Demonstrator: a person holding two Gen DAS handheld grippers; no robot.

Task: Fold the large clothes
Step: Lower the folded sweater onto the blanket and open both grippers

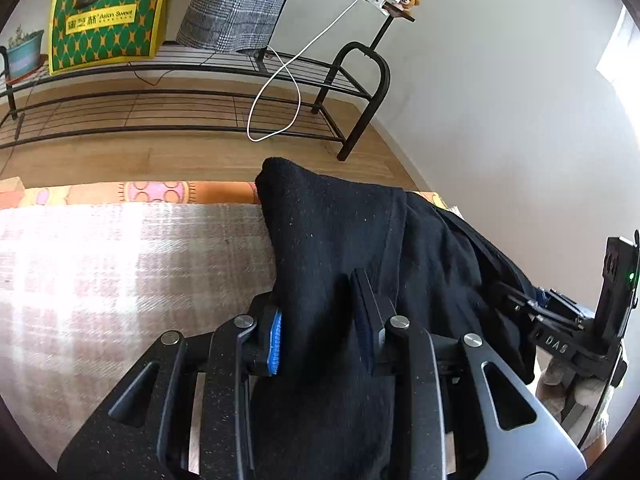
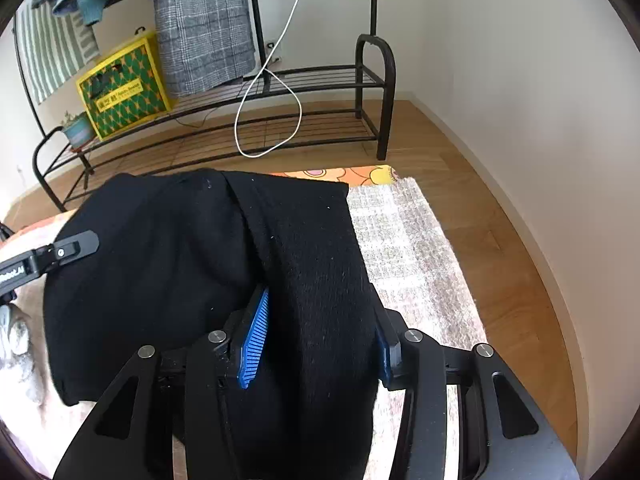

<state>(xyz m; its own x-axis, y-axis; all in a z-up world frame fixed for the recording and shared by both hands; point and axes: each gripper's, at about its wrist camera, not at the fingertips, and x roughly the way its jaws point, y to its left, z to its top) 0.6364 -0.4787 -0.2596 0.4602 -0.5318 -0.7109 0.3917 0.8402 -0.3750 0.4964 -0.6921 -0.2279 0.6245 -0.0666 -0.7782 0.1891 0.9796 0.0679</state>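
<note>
**Black garment brought down over the checked rug, one edge in each gripper**

Left wrist view: the left gripper [image 1: 320, 320] has a thick fold of the black garment [image 1: 344, 232] running between its jaws, the blue pad [image 1: 275, 340] lying against the cloth on one side and the dark finger on the other. The jaws stand fairly narrow; whether the pads press the cloth or merely flank it cannot be told for sure. At the right edge of this view the other gripper's body shows beside the same cloth.

In the right wrist view the right gripper [image 2: 320, 328] straddles a broad band of the garment, jaws partly spread around it, with the cloth bulging over and past the fingers. Its grip looks loose.

The garment hangs bunched between the two grippers, draped over a pale checked rug [image 1: 120, 264] with a bright patterned mat [image 1: 160, 192] beyond it on the wooden floor [image 2: 480, 208]. Holding two separated points side by side probably serves to spread the piece flat on the rug before folding, so the task seems to be at its start.
</note>
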